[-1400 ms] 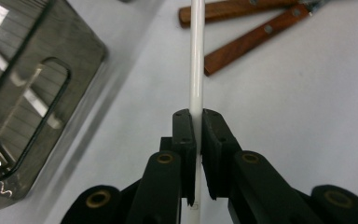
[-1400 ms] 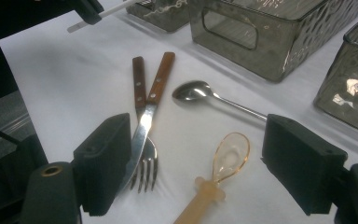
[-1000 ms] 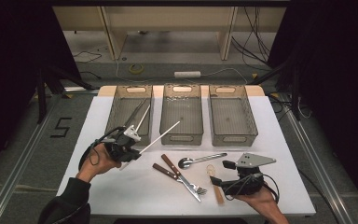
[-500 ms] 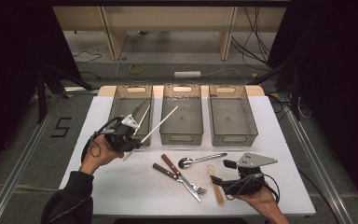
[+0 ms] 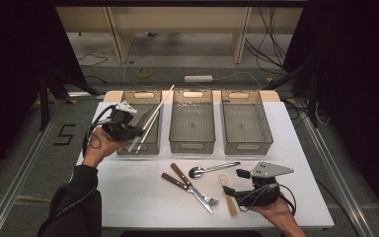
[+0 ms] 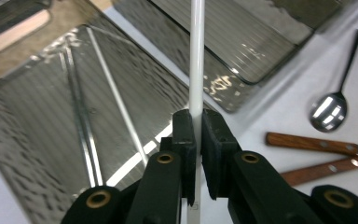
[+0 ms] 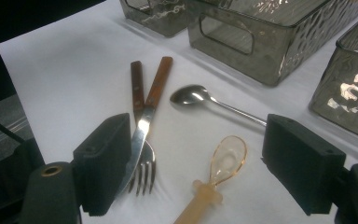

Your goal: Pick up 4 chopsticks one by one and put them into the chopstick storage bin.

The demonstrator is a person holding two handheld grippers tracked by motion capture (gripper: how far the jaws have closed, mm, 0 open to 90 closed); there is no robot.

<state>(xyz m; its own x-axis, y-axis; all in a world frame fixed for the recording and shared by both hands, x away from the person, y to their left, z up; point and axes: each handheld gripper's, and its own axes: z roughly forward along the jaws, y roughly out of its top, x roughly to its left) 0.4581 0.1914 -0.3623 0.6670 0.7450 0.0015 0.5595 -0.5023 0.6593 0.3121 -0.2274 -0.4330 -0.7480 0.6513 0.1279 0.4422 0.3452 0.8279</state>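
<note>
My left gripper (image 5: 128,129) is shut on a long white chopstick (image 5: 154,114), held over the left clear bin (image 5: 128,149). The stick slants up and to the right above that bin. In the left gripper view the chopstick (image 6: 196,56) runs straight up from between the closed pads, and other thin chopsticks (image 6: 117,105) lie on the bin floor below. My right gripper (image 5: 236,181) rests near the table's front edge, open, with its jaws on either side of an amber plastic spoon (image 7: 226,156).
A metal spoon (image 5: 212,169), a wood-handled knife (image 7: 154,100) and a wood-handled fork (image 7: 142,173) lie on the white table in front of the bins. The middle bin (image 5: 192,144) and the right bin (image 5: 246,144) stand beside the left one.
My left gripper has carried the chopstick up and away from the table's front, until it hangs over the left bin. The right gripper has stayed where it was.
</note>
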